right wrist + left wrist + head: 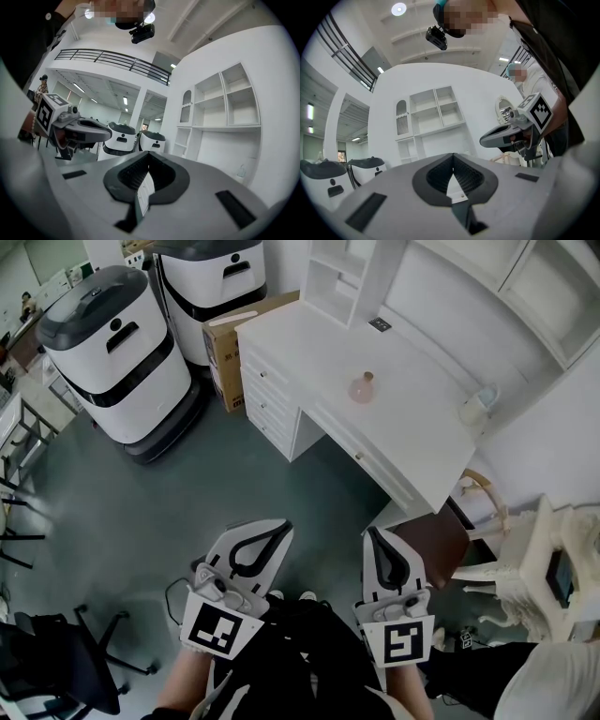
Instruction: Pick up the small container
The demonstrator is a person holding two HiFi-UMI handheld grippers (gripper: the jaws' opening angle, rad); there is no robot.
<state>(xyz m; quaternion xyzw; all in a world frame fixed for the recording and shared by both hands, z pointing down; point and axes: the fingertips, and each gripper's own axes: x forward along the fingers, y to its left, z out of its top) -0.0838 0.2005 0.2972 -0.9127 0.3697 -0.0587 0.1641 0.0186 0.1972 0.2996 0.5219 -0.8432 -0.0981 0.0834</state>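
Note:
A small pink container [363,388] stands in the middle of the white desk [412,437], far ahead of both grippers. In the head view my left gripper [277,530] and right gripper [373,537] are held low over the grey floor, close to the person's body and well short of the desk. Both have their jaws shut with nothing between them. In the left gripper view the left gripper [452,156] faces white shelving, with the right gripper [506,136] beside it. In the right gripper view the right gripper [148,154] has the left gripper [82,130] at its left.
A white cup [478,407] sits near the desk's right end. Two white and black machines [112,352] [211,287] and a cardboard box [225,352] stand left of the desk. A black office chair [56,662] is at bottom left, an ornate white chair [525,563] at right.

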